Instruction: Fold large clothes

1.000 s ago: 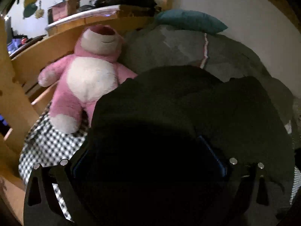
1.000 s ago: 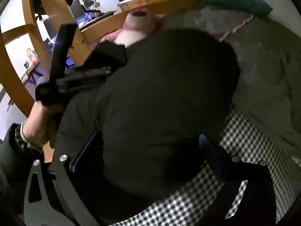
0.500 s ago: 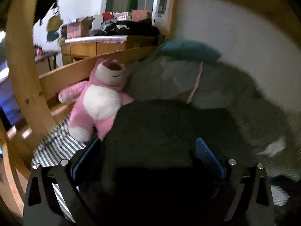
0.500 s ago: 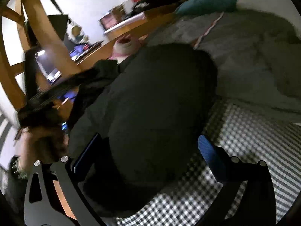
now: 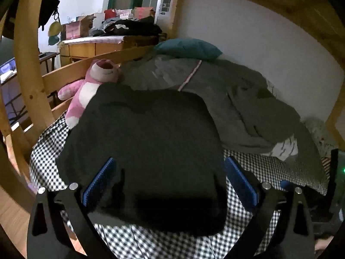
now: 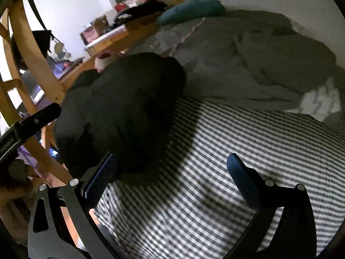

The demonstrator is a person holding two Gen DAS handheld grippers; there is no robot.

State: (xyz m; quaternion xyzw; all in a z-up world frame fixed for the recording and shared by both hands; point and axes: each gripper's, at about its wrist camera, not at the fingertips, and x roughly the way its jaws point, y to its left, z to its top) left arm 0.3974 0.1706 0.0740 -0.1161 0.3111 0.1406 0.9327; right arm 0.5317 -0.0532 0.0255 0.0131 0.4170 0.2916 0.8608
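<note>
A large black garment (image 5: 148,142) lies folded in a thick pile on the checked bedsheet (image 5: 254,164). My left gripper (image 5: 169,181) is open, its blue pads apart on either side of the garment's near edge, not pinching it. In the right wrist view the same garment (image 6: 129,108) lies to the left on the sheet (image 6: 237,142). My right gripper (image 6: 170,172) is open and empty above the sheet, its left pad (image 6: 101,179) beside the garment's near corner. The left gripper's body (image 6: 32,123) shows at that view's left edge.
A pink plush bear (image 5: 90,84) leans on the wooden bed rail (image 5: 71,71) behind the garment. A rumpled grey duvet (image 5: 237,99) and a teal pillow (image 5: 187,47) fill the far side by the wall. A wooden post (image 5: 28,64) stands at left.
Both grippers have pulled back and up from the black garment. It lay between their fingers earlier and now rests on the sheet. The right gripper has also swung to the right.
</note>
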